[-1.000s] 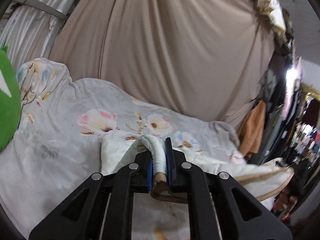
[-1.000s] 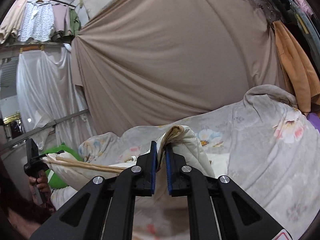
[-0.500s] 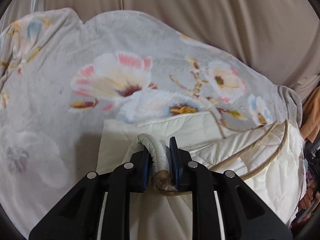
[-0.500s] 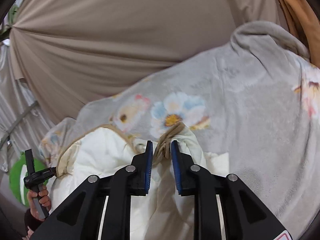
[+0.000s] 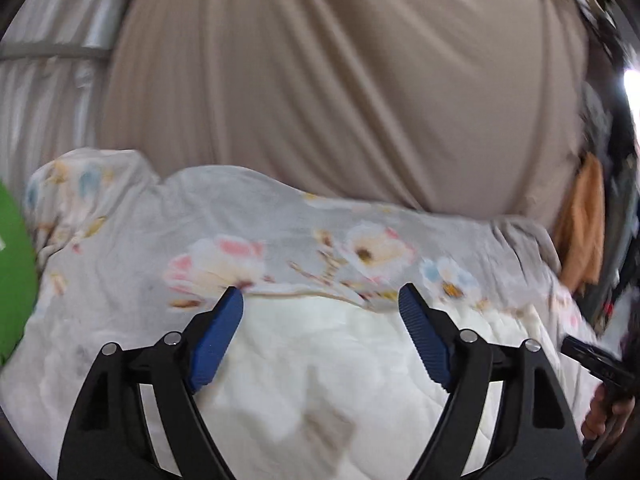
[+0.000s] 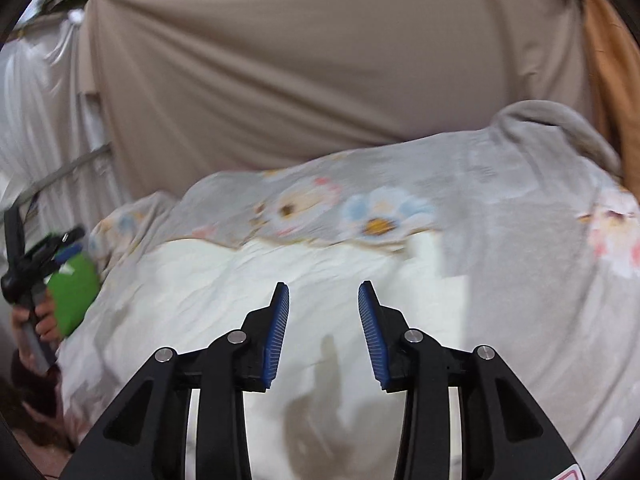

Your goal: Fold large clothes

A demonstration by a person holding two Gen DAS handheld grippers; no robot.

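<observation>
A cream quilted garment (image 5: 320, 364) lies folded over on a grey floral blanket (image 5: 248, 236). Its tan-trimmed far edge runs across just beyond the fingertips. My left gripper (image 5: 320, 300) is open wide and empty, above the garment's near part. My right gripper (image 6: 323, 292) is open and empty, also over the cream garment (image 6: 240, 280) on the blanket (image 6: 520, 208). The right gripper also shows in the left wrist view (image 5: 600, 364) at the right edge, and the left gripper in the right wrist view (image 6: 28, 264) at the left edge. Both views are blurred.
A beige curtain (image 5: 340, 80) hangs behind the blanket. A green cushion (image 5: 12, 276) sits at the left, also in the right wrist view (image 6: 72, 292). An orange cloth (image 5: 582, 228) hangs at the right. White drapes (image 6: 36, 120) hang at the far left.
Both grippers have opened and let go of the cream garment's edge. The garment now lies folded flat on the blanket. Both grippers have pulled back and tilted up.
</observation>
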